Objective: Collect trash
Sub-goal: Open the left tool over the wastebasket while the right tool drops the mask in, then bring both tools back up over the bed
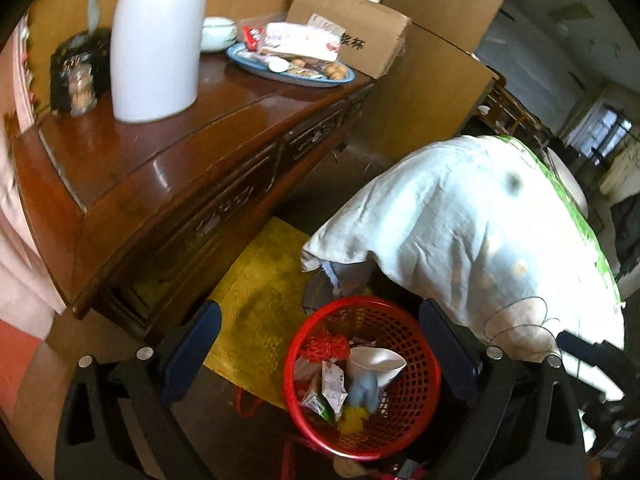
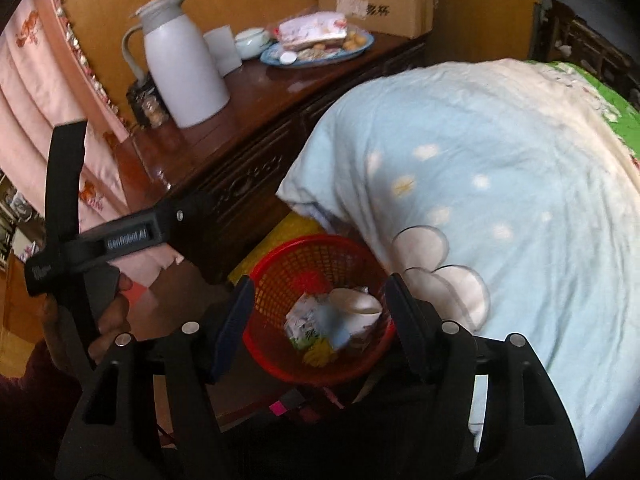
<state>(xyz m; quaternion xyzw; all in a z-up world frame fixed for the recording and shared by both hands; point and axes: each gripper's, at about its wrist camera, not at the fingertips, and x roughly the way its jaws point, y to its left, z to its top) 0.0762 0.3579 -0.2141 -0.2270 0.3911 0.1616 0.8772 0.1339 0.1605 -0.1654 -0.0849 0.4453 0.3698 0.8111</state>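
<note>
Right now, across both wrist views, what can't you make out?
- Bottom of the red basket: left wrist view, hidden under the wrappers and paper cup.
- Same wrappers: right wrist view, too blurred to read.
- Under the blanket: both views, covered.
- Top of the white jug: left wrist view, cut off by the top edge.
- Snacks on the blue plate: right wrist view, too small.

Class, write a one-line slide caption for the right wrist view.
Open right gripper above a red basket of wrappers, beside a blue quilt and wooden dresser.
</note>
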